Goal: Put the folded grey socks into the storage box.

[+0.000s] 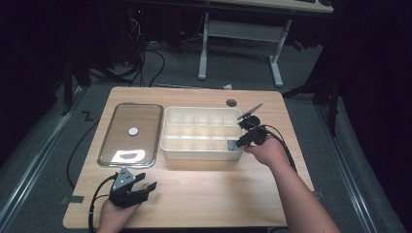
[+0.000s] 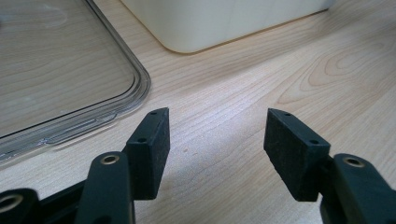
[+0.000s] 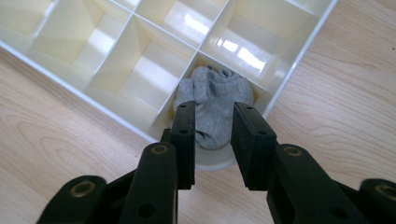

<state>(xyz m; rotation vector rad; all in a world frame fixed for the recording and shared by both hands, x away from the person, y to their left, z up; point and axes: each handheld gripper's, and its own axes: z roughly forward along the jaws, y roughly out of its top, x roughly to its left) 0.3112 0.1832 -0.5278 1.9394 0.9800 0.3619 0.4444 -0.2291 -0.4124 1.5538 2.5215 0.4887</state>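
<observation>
High view: a wooden table (image 1: 204,194) carries a cream divided tray (image 1: 167,127) at the centre of the frame and a clear plastic lid (image 1: 145,121) just to its left, lying flat with a small round grey mark at its middle. The two lie near each other but apart.

A grey sock (image 1: 231,144) sits bunched in the tray's lower right corner compartment. The right gripper (image 1: 241,140) hovers at that corner, right of centre in the frame, with the person's right hand (image 1: 267,150) behind it and the forearm running to the lower right edge.

Right gripper view: the two black jaws rise from the bottom of the frame and stand apart, with the sock (image 3: 215,105) seen beyond and between them in its compartment. The pads do not press on the cloth; a gap shows on each side. The tray (image 3: 299,56) fills the upper half of the frame, its neighbouring cells bare.

The left gripper (image 1: 145,187) rests at the lower left of the high view, over bare table, held by the left hand (image 1: 114,213).

Left gripper view: the jaws stand wide apart with nothing between them. The lid's rounded corner (image 2: 135,88) lies at upper left, and the tray's outer wall (image 2: 210,23) crosses the top centre.
</observation>
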